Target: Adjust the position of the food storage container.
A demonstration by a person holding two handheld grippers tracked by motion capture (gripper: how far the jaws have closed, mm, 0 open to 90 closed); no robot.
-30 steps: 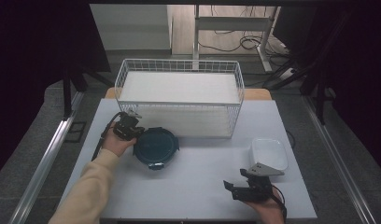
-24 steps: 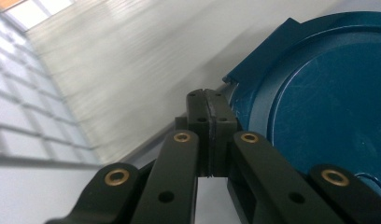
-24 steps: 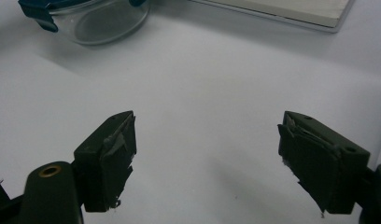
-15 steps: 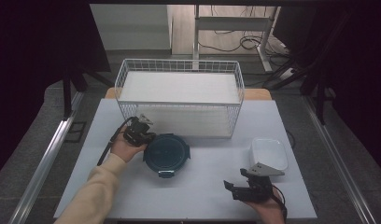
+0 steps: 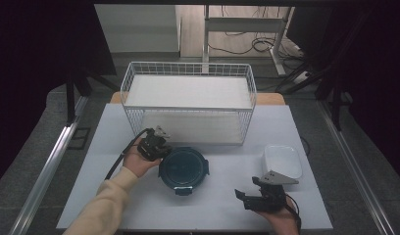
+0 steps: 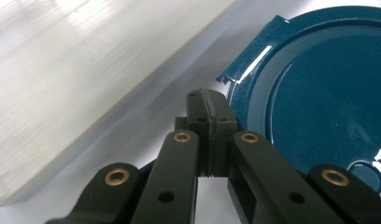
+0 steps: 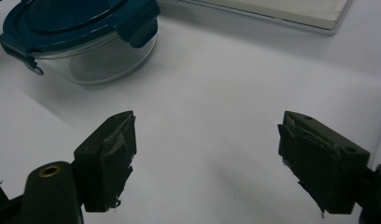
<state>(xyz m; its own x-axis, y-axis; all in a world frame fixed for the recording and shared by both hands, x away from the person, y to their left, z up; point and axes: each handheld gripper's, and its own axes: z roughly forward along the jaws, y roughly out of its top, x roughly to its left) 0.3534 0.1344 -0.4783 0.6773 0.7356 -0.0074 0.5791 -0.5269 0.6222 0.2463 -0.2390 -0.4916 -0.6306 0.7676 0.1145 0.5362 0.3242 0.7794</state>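
I see the round container with the teal lid (image 5: 184, 169) on the desk (image 5: 114, 127), just in front of the wire basket (image 5: 188, 105). My left gripper (image 5: 158, 147), jaws pressed together on nothing, sits against the container's left rim. My right gripper (image 5: 252, 197) rests near the container's right side, jaws spread wide and empty.

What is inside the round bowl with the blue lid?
Through the bowl's clear glass side, in the right gripper view, nothing shows inside; it looks empty. The blue lid covers the top, so from above the inside is hidden.
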